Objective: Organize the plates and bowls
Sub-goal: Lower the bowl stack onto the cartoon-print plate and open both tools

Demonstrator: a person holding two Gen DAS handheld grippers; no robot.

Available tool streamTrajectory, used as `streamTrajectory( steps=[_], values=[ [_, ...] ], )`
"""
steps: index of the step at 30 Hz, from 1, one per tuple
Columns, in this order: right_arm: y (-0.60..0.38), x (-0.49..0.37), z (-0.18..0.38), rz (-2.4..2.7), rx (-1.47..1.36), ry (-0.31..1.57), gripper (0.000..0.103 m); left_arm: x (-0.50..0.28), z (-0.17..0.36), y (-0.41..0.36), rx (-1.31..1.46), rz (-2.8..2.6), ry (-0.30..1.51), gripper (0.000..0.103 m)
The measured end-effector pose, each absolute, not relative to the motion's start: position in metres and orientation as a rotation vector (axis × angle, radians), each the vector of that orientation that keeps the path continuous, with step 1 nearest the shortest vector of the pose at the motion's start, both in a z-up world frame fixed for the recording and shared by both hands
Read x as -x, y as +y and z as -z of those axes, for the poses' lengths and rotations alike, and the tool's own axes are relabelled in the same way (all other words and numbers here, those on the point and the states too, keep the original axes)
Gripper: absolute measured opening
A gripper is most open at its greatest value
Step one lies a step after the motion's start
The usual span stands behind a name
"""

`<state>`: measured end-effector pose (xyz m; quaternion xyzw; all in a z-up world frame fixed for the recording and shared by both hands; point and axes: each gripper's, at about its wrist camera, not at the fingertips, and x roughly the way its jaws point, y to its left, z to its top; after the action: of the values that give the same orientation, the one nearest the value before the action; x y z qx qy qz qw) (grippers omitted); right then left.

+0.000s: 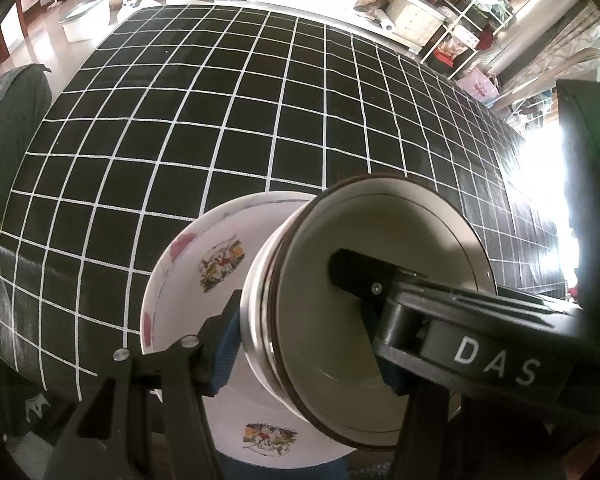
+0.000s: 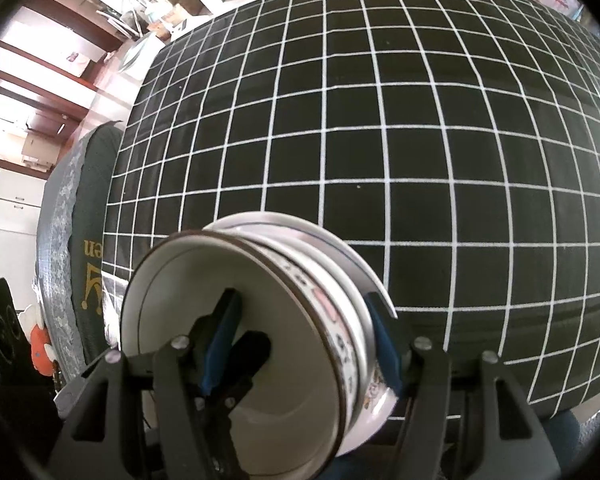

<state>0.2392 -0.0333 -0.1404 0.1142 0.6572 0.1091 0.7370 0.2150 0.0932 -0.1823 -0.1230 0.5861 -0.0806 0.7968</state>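
Note:
A stack of bowls [image 1: 340,248] with white insides and brown rims sits in a white plate [image 1: 204,280] printed with cartoon pictures, at the near edge of the black grid-patterned table [image 1: 228,120]. My left gripper [image 1: 310,362] is shut on the stack's wall, one blue pad outside and one inside. The right gripper's black finger [image 1: 352,272] reaches into the top bowl from the opposite side. In the right wrist view the bowl stack [image 2: 308,280] is clamped by my right gripper [image 2: 302,346], with the outer pad by the plate [image 2: 340,252]. The left gripper's finger [image 2: 252,350] shows inside the bowl.
The table's black grid cloth [image 2: 380,120] stretches far ahead and to both sides. A dark green cover with gold lettering [image 2: 80,260] stands at the table's left. Shelves with clutter [image 1: 460,20] and a white tub [image 1: 86,20] lie beyond the far edge.

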Motion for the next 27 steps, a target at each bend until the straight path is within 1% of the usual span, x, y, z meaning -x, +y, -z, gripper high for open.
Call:
streamTrajectory(
  steps=[14,20,27],
  values=[
    [-0.044,-0.238,0.141,-0.319,-0.289,1.436,0.068,-0.215,0.18,0.088,0.221,0.174,1.244,0.055],
    [-0.051,-0.236,0.129,-0.334,-0.253,1.394,0.071,-0.217,0.175,0.093,0.22,0.166,1.23,0.055],
    [-0.067,-0.228,0.121,-0.335,-0.287,1.376,0.072,-0.205,0.146,0.086,0.108,0.135,1.125,0.056]
  ],
)
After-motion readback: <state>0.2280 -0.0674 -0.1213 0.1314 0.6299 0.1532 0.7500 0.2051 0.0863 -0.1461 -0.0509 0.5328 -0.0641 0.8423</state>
